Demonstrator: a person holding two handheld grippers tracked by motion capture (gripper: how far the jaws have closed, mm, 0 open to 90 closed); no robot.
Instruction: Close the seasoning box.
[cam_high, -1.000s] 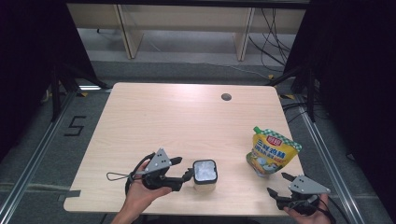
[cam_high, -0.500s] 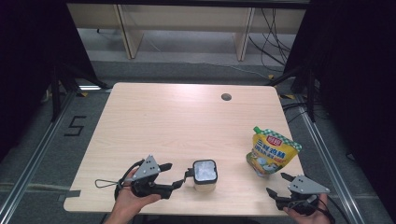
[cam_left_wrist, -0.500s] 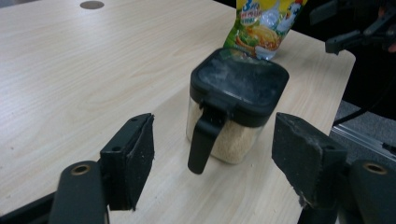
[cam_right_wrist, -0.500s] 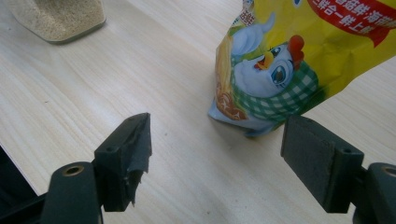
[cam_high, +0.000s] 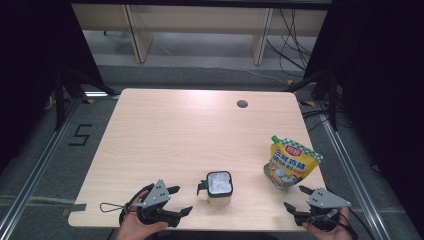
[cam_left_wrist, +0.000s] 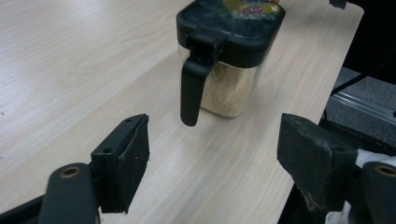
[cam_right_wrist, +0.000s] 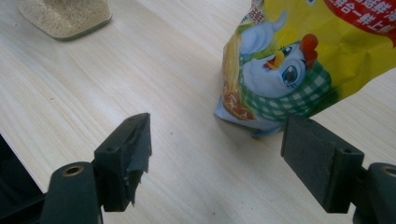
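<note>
**Both tongs wide, jar and pouch standing free**

Left gripper (cam_high: 177, 201), near table edge: jaws wide, just been opening, nothing between them. In the left gripper view the pads (cam_left_wrist: 134, 158) flank bare tabletop short of the jar's handle (cam_left_wrist: 192, 88). Reads as lined up with the handle side, apart from it.

Centre: one jar (cam_high: 219, 186), upright on the table (cam_high: 190, 130), black lid closed, pale granules inside about halfway up. Handle faces the left gripper, which likely explains that hand's approach angle.

Right of jar, well apart: one yellow pouch (cam_high: 290, 164), standing on its base and leaning slightly, cartoon chicken print toward the right gripper view. Spout corner at top.

Right gripper (cam_high: 300, 200), near edge just below the pouch: jaws wide, empty, pointed at the pouch's lower corner (cam_right_wrist: 243, 112).

Count: two grippers, one jar, one pouch, one cable hole (cam_high: 242, 104) at the far edge. Judgement: likely a refill job, pouch into jar; nothing gripped yet.
</note>
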